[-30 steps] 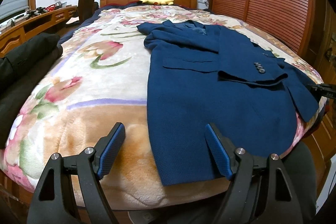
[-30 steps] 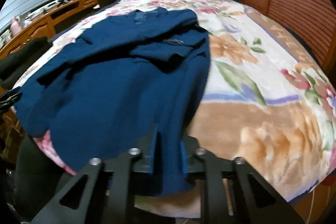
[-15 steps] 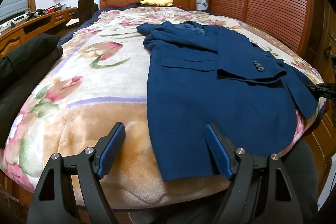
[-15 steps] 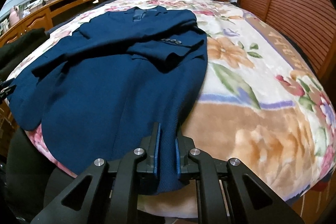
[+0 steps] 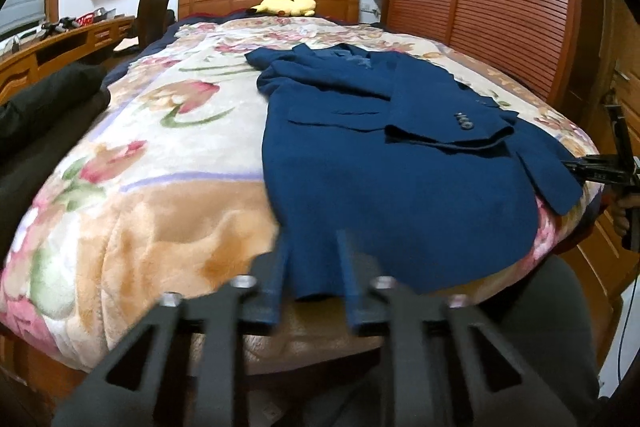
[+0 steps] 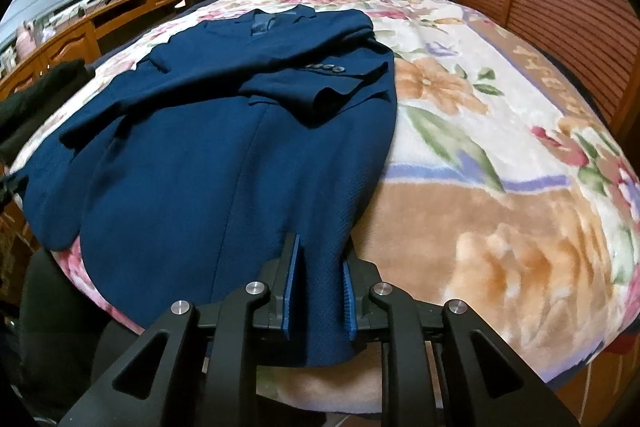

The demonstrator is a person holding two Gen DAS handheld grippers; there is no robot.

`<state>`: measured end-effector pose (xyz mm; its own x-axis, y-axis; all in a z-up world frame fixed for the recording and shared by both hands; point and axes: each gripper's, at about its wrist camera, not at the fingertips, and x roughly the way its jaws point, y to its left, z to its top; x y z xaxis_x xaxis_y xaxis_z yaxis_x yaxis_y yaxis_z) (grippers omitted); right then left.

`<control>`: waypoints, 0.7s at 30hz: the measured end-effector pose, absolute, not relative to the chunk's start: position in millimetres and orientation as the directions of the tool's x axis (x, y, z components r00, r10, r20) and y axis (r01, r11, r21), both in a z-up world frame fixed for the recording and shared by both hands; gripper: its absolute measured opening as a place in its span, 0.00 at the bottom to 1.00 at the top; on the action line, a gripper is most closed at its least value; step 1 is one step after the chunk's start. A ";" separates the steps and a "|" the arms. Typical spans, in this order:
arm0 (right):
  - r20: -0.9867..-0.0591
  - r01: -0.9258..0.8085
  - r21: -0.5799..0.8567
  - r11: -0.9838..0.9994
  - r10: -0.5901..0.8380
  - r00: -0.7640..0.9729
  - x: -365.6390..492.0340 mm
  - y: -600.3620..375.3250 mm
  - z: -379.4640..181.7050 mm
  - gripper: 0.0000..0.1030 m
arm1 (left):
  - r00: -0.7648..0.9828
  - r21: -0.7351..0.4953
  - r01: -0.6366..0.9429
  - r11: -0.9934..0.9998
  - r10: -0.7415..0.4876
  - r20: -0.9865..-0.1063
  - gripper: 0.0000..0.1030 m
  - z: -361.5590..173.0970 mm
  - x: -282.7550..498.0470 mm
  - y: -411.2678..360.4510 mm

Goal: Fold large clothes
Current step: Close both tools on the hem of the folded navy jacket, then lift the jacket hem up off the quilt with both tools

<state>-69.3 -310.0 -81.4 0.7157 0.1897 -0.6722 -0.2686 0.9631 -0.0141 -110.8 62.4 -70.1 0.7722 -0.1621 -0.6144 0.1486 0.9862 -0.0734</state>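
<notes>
**Blue jacket point(image 5: 380, 179) flat on the bed point(image 5: 160, 155), sleeves crossed over it, body fold not yet made.**
At the bed's foot edge, the left gripper point(image 5: 310, 279) has just been closing its jaws around the hem, a gap still showing. The right gripper point(image 6: 320, 291) has just been opening, with the hem loose between its jaws. Doubling the hem toward the headboard looks left to do.
</notes>
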 end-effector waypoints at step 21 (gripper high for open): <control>-0.348 -0.326 0.030 0.945 0.316 0.883 -142.5 -323.4 45.2 0.04 | 0.940 -0.017 0.192 0.981 -0.189 -0.285 0.04 105.5 -153.0 63.9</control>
<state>-142.5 -323.4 45.2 0.8829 0.3157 -0.3476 -0.3260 0.9449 0.0302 -153.0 63.9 105.5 0.9395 -0.1891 -0.2855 0.1925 0.9812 -0.0166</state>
